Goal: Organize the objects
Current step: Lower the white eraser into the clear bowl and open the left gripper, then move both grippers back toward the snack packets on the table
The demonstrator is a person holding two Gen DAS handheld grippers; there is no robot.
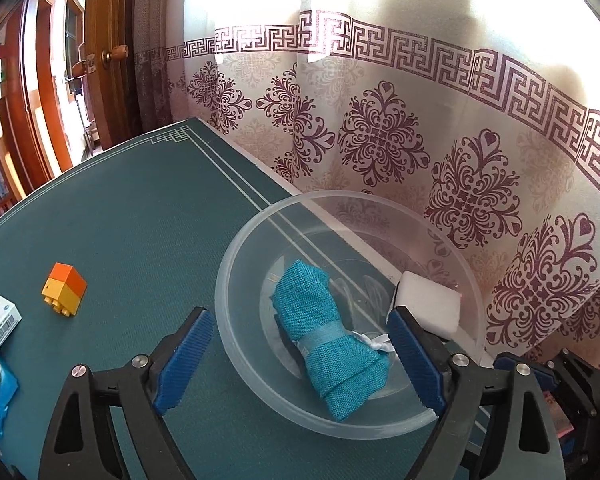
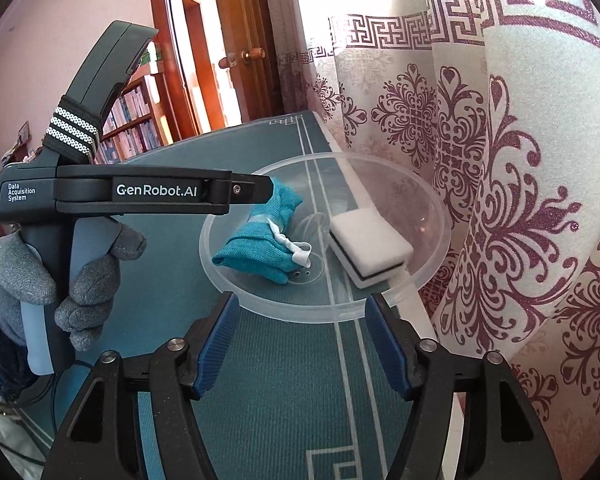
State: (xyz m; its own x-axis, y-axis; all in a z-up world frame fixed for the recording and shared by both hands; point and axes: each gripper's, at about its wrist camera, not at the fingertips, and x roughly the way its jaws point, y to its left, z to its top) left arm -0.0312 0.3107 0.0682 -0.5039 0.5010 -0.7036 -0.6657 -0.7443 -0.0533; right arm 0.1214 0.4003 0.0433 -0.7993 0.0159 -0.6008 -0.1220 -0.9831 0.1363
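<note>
The left gripper [image 1: 300,354] is standing wide open, and the rolled teal cloth bundle [image 1: 329,336] is lying loose between its blue fingers [image 1: 185,360], inside the clear round plastic bowl [image 1: 236,264]. The bundle is pointing from the middle down to the lower right. The right gripper [image 2: 302,346] is open too, holding nothing. The orange and yellow toy brick [image 1: 65,288] is sitting at the left of the frame, nearer the left gripper.

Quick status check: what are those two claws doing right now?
Left gripper open above teal cloth in clear bowl. Right gripper open, empty. Sponge in bowl too. Nothing blocking.
</note>
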